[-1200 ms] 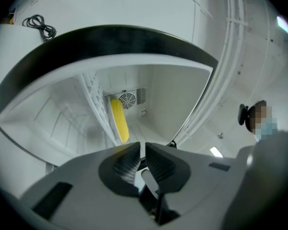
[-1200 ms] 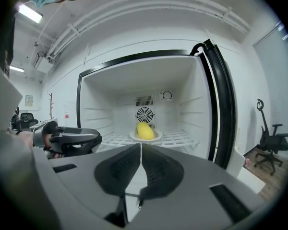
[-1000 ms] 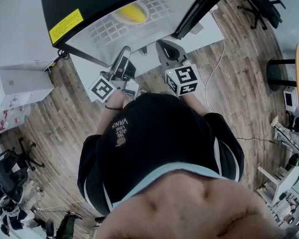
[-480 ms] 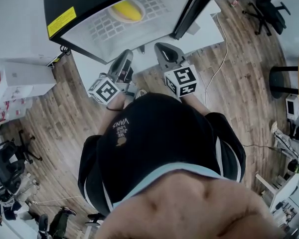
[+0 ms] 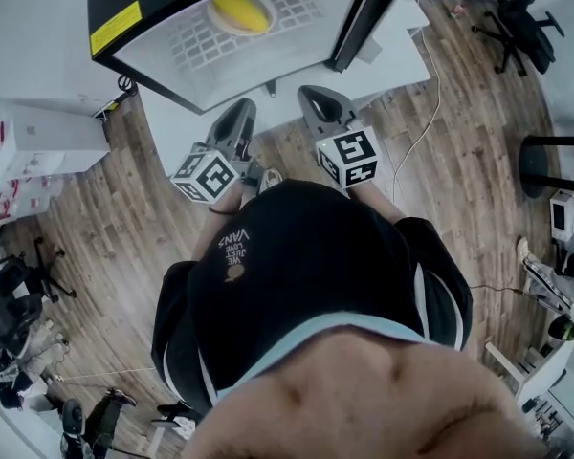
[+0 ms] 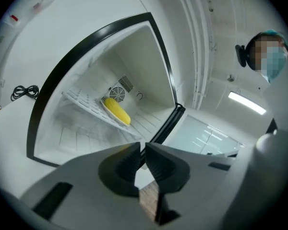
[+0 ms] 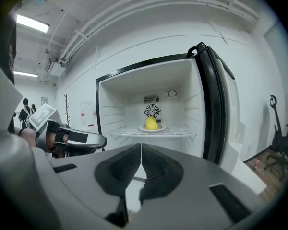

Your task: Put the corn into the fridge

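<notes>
**Inspector A:** Your corn (image 7: 151, 123) lies on a pale plate (image 7: 143, 128) on the wire shelf (image 7: 182, 131) inside the fridge (image 7: 127, 97), just in front of the round fan grille (image 7: 152, 111) on the back wall. I judge the placement itself done.

**Inspector B:** Agreed. Your left gripper (image 6: 143, 150) has its jaws drawn together to a bare slit, with nothing between them. Your right gripper (image 7: 140, 150) is closed tight and is also empty.

**Inspector A:** In the head view both grippers sit low in front of the open compartment. They are outside it and well apart from the corn. The door (image 7: 216, 104) stands swung wide on your right side.

**Inspector B:** So the step in hand reads as the withdrawal after the put-down. Closing the fridge is probably outstanding. The task sentence does not demand it, but I would log it as an open item.

**Inspector A:** If you do close it, your right gripper needs to go round to the door's outer face or free edge. From there you push the door in an arc towards the cabinet. Closed jaws will serve for that, since it needs a push and not a grip.

**Inspector B:** Two cautions for you. Take your left gripper out of the line of the opening first, so the door cannot catch it. Shut the door gently too, because the corn looks to rest loose on its plate and a hard slam might roll it.
</notes>
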A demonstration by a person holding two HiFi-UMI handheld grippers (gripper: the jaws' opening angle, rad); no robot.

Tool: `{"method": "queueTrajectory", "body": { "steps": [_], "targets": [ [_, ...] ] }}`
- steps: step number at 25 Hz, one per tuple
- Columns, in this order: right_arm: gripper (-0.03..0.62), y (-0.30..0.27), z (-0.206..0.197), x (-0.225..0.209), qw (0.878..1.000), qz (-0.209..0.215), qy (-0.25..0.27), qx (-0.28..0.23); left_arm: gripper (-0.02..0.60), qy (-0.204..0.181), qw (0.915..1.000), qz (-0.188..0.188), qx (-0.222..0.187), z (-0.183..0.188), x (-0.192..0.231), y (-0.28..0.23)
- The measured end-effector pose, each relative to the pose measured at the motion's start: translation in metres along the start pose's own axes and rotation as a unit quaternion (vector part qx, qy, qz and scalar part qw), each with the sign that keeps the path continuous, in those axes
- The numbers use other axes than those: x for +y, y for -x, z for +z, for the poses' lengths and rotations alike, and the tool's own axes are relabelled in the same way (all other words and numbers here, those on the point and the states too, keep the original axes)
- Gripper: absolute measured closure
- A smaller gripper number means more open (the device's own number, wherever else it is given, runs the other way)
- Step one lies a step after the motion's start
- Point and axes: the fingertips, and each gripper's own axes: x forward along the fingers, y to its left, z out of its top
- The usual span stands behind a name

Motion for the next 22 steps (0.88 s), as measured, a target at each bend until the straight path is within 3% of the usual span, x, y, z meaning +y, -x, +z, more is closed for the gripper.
{"method": "queueTrajectory", "body": {
  "steps": [22],
  "targets": [
    [0.577, 0.04, -0.025, 0.014, 1.0, 0.02, 0.008, 0.018, 0.54, -0.086, 0.9954, 0.038, 0.015, -0.038, -0.032, 0.031]
  ]
}}
